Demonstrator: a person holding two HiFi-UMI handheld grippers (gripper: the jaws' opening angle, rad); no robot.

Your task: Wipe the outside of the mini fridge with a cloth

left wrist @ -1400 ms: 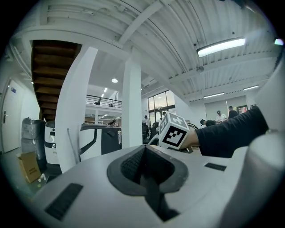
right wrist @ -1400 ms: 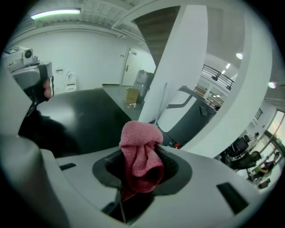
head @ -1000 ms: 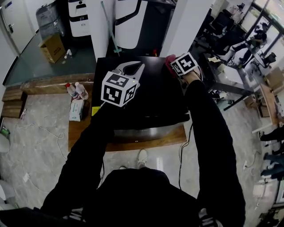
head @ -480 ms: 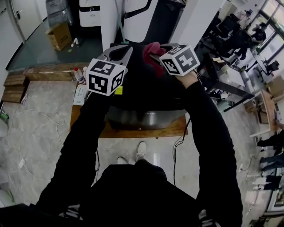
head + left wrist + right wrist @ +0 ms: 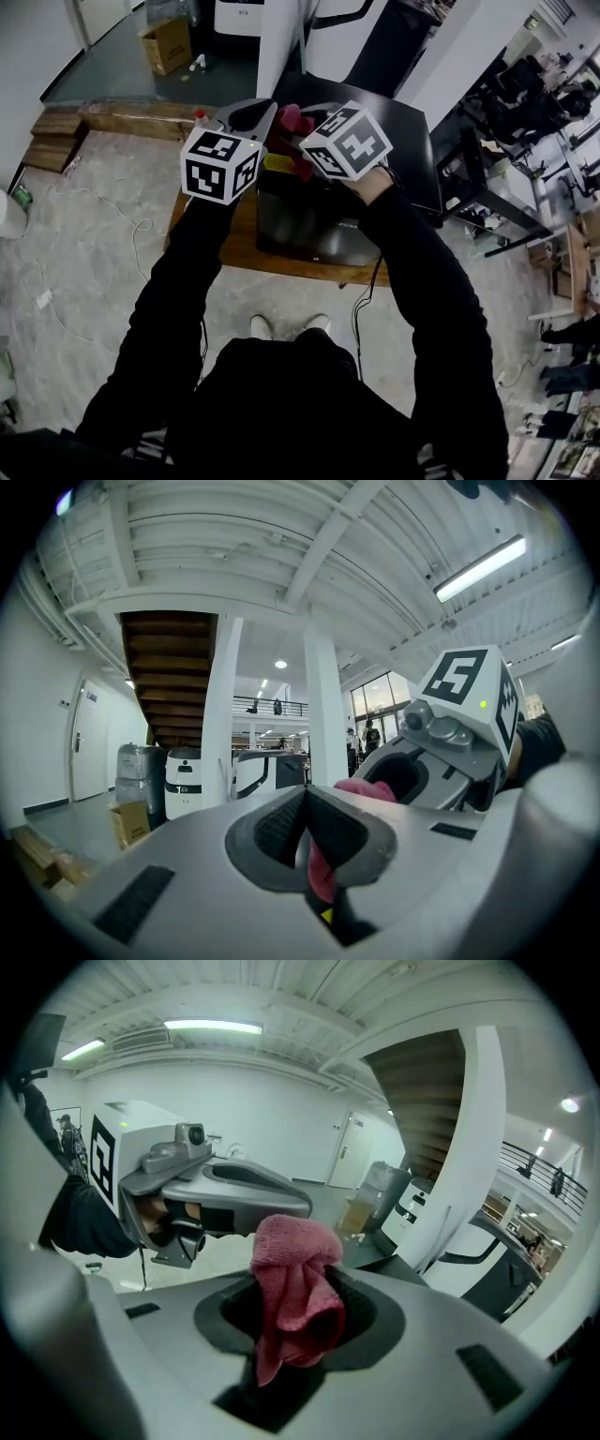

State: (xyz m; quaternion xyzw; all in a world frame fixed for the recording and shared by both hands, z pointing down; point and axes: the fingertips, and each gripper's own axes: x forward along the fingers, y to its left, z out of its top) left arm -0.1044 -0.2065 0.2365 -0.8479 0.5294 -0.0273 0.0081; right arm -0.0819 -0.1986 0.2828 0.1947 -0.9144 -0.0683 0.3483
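Observation:
The black mini fridge (image 5: 398, 164) stands on a low wooden platform (image 5: 230, 248) below both grippers. My right gripper (image 5: 298, 124) is shut on a red cloth (image 5: 290, 123), held in the air over the fridge's left edge. The right gripper view shows the cloth (image 5: 292, 1274) bunched and sticking up between the jaws of that gripper (image 5: 298, 1312). My left gripper (image 5: 251, 111) is close beside it on the left, jaws shut with nothing between them. In the left gripper view the cloth (image 5: 322, 874) shows just beyond the closed left gripper (image 5: 305, 794).
A cardboard box (image 5: 167, 42) and white machines (image 5: 239, 11) stand at the back. A bottle (image 5: 199, 115) sits on the platform's left end. Cables (image 5: 127, 225) trail over the floor. Desks and chairs (image 5: 511, 112) fill the right side. The person's shoes (image 5: 260, 326) are near the platform.
The right gripper lifted the cloth off the fridge's far right top and swung it left, up beside the left gripper. The head view shifted, so the fridge sits further right.

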